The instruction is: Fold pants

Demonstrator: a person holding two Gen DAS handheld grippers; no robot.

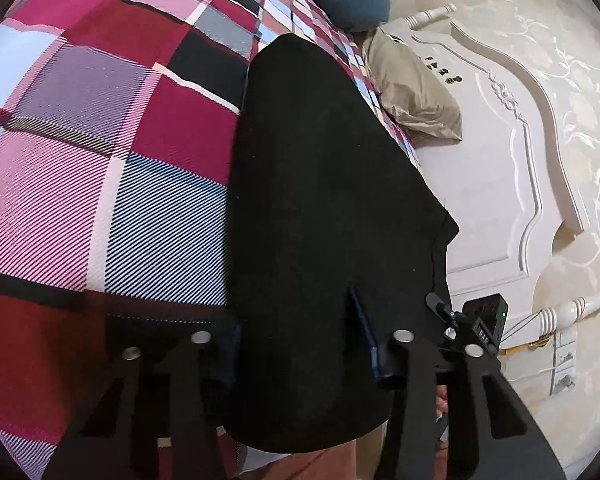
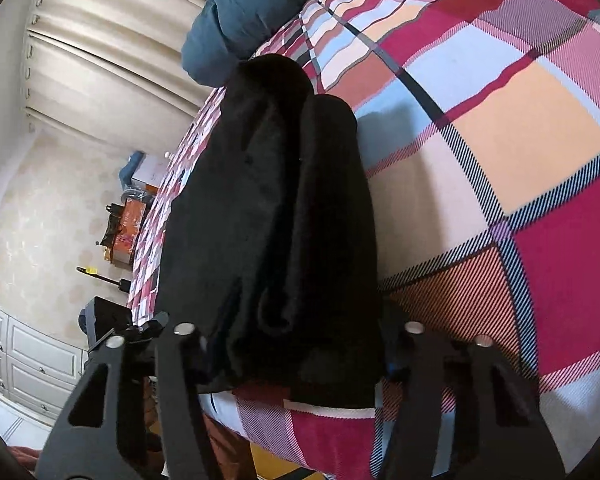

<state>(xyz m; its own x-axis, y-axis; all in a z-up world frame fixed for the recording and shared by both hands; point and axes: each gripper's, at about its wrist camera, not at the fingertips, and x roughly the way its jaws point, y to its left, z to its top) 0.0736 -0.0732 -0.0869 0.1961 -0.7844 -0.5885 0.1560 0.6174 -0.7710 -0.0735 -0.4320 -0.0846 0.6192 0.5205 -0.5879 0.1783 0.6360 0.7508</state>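
Pants (image 1: 324,216) of black, matte cloth lie on a bed along its edge, their long axis running straight away from both cameras toward a teal pillow (image 2: 236,28) at the far end. In the right wrist view they look like two stacked leg layers, the upper one narrower and rounded at its far tip; the surface is soft, faintly fuzzy, with a curved seam near the close end. In the left wrist view the near end shows a short slit with a blue lining.

They rest on a plaid bedspread (image 1: 100,128) of magenta, pink, pale blue and peach blocks with fine diagonal weave. A crumpled tan cushion (image 1: 416,92) sits by a carved white headboard (image 1: 512,168).

Left gripper (image 1: 304,338) straddles the near end of the pants, its black fingers (image 1: 404,340) set apart on either side; whether the pads press the cloth I cannot tell. Right gripper (image 2: 300,330) likewise has the near end between its parted jaws, contact unclear.
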